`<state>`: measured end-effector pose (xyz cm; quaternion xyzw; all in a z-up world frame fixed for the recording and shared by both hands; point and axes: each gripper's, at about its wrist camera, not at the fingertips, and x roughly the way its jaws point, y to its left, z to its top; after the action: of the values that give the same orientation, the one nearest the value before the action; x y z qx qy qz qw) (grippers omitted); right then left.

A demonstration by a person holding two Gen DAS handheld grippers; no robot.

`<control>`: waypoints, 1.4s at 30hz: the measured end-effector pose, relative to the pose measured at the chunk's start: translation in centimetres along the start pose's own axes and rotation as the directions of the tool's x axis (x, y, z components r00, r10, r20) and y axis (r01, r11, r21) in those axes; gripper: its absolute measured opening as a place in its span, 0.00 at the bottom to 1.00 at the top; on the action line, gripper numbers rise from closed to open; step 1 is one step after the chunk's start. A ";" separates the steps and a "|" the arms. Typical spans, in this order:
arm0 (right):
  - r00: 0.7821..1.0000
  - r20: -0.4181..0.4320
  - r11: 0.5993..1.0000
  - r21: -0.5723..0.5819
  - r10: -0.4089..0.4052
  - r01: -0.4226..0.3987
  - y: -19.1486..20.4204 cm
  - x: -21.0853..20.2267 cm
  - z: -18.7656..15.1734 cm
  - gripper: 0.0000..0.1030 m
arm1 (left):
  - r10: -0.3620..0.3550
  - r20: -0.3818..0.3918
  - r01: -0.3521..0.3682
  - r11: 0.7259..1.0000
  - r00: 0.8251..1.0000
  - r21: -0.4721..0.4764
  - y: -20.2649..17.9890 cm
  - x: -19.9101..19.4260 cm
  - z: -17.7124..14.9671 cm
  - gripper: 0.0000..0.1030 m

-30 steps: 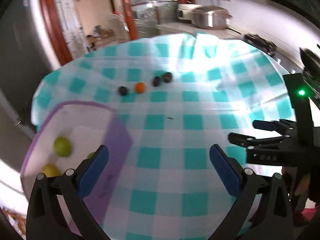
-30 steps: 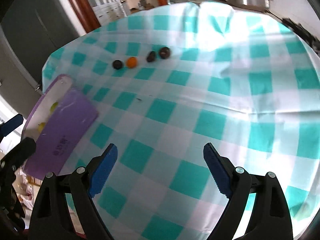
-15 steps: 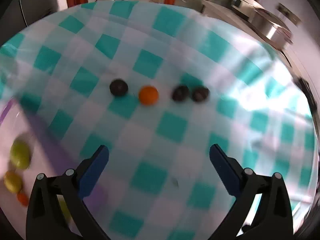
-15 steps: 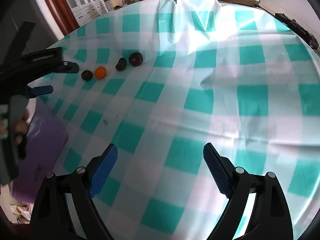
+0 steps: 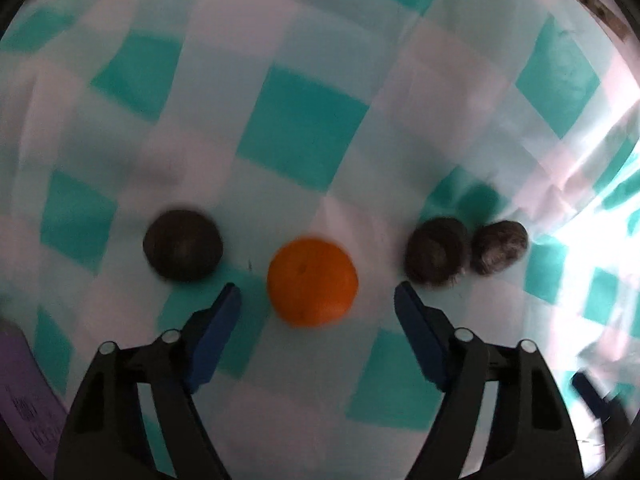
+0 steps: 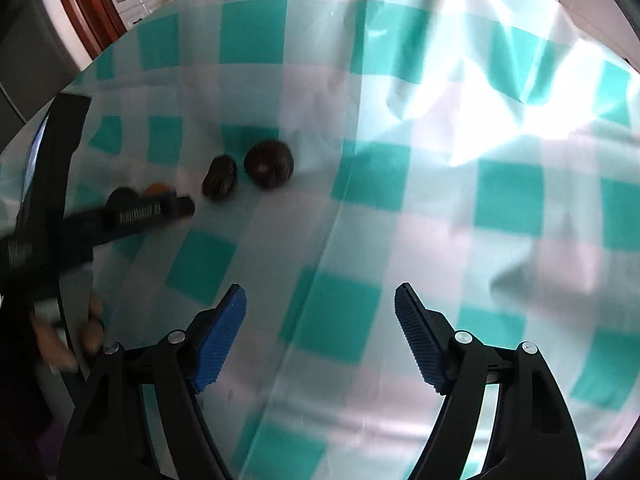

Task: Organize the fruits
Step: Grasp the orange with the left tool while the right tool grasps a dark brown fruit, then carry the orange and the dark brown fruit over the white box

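Observation:
An orange (image 5: 312, 282) lies on the teal-checked tablecloth (image 5: 304, 132), just ahead of my open left gripper (image 5: 317, 294), between its blue pads. A dark round fruit (image 5: 183, 245) lies to its left, two dark fruits (image 5: 436, 256) (image 5: 499, 246) to its right. In the right wrist view my right gripper (image 6: 320, 296) is open and empty over bare cloth. The two dark fruits (image 6: 219, 183) (image 6: 269, 163) lie ahead of it to the left. The left gripper (image 6: 148, 212) reaches in from the left and hides most of the orange (image 6: 156, 189).
A corner of the purple tray (image 5: 20, 392) shows at the lower left of the left wrist view. The cloth is creased at the right (image 6: 460, 128). A dark cabinet and red-brown door frame (image 6: 92, 12) stand beyond the table's far left edge.
My left gripper has moved forward from the purple tray to the row of fruits and now straddles the orange. My right gripper has drifted forward a little, still open.

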<state>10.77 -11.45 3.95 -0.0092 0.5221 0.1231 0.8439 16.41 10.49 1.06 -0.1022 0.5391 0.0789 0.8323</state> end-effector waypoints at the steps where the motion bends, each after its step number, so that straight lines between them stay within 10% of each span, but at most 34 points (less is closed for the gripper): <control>1: 1.000 -0.001 1.000 -0.012 -0.007 0.007 0.2 0.8 0.9 0.70 | 0.003 0.008 -0.003 1.000 1.000 0.008 -0.1 0.1 0.1 0.74; 13: 0.998 0.008 0.979 -0.196 -0.064 0.065 4.2 7.6 7.0 0.55 | 0.055 0.101 -0.061 0.996 0.993 0.058 0.7 0.6 -0.2 0.58; 30: 0.993 0.061 0.967 -0.228 -0.099 0.111 6.1 7.8 6.7 0.43 | 0.075 0.077 -0.078 0.996 0.994 0.036 3.0 0.6 -0.5 0.72; 32: 0.991 0.072 0.958 -0.256 -0.117 0.131 6.6 7.6 6.6 0.40 | 0.077 0.078 -0.080 0.996 0.994 0.035 3.3 0.5 -0.4 0.69; 34: 0.988 0.080 0.953 -0.267 -0.129 0.146 7.0 7.2 5.9 0.40 | 0.055 0.087 -0.059 0.997 0.995 0.046 2.6 0.1 0.0 0.41; 42: 0.993 0.044 0.989 -0.103 -0.106 0.110 4.3 4.1 2.7 0.40 | 0.000 0.050 -0.002 0.998 0.999 0.055 2.3 -0.5 -0.7 0.39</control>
<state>13.99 -6.06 2.01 -0.0797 0.4975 0.1047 0.8574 15.04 12.56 1.10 -0.0770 0.5202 0.0670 0.8479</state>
